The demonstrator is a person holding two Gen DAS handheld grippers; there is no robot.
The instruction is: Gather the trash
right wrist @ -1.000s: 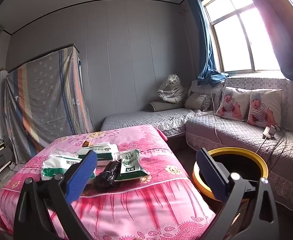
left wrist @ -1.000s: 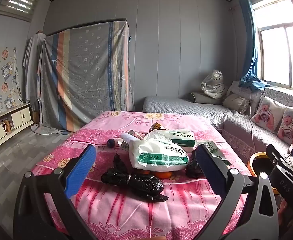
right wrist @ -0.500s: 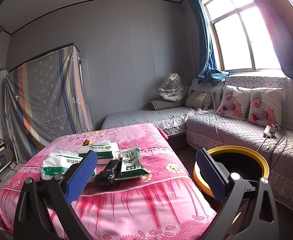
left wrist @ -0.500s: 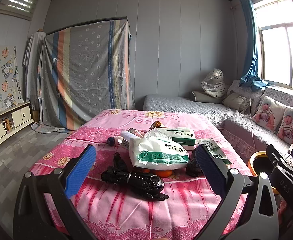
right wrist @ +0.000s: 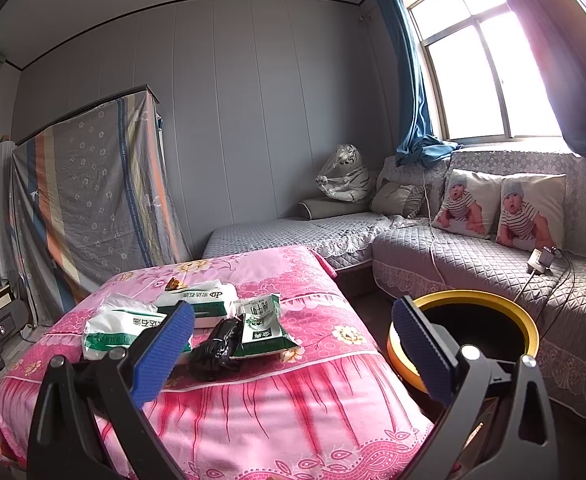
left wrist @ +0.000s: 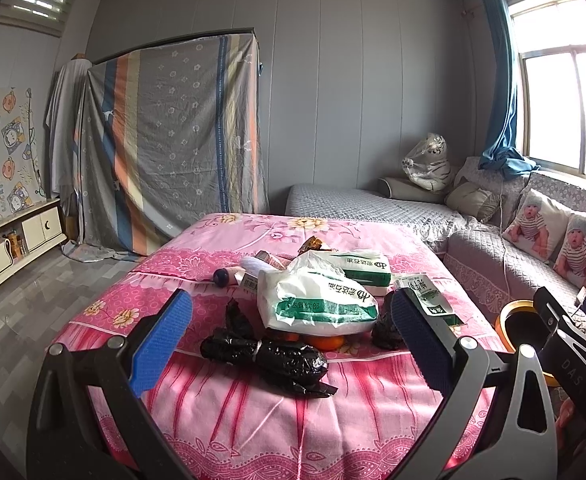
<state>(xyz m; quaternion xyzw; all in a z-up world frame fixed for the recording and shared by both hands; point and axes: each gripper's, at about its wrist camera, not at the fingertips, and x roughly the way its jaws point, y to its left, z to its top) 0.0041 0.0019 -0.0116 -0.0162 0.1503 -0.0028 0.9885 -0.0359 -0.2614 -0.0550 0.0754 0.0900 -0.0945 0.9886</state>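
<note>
Trash lies on a table with a pink floral cloth (left wrist: 277, 420). A long tied black bag (left wrist: 269, 356) is nearest, with a white-and-green plastic bag (left wrist: 313, 300), a tissue pack (left wrist: 367, 270), a green snack packet (left wrist: 429, 300) and a small black bag (left wrist: 387, 330) behind it. My left gripper (left wrist: 289, 340) is open and empty, just short of the long black bag. My right gripper (right wrist: 293, 348) is open and empty, short of the small black bag (right wrist: 215, 350) and the snack packet (right wrist: 263, 320). A black bin with a yellow rim (right wrist: 505, 304) stands right of the table.
Oranges (left wrist: 325, 342) sit under the white bag, and a bottle with a dark cap (left wrist: 233, 276) lies behind. A grey sofa (right wrist: 453, 264) with baby-print cushions runs along the right, a covered wardrobe (left wrist: 173, 140) stands at the back, and a low cabinet (left wrist: 9, 244) is at the left.
Both grippers have edged slightly forward toward the table and stay open. The trash has not moved.
</note>
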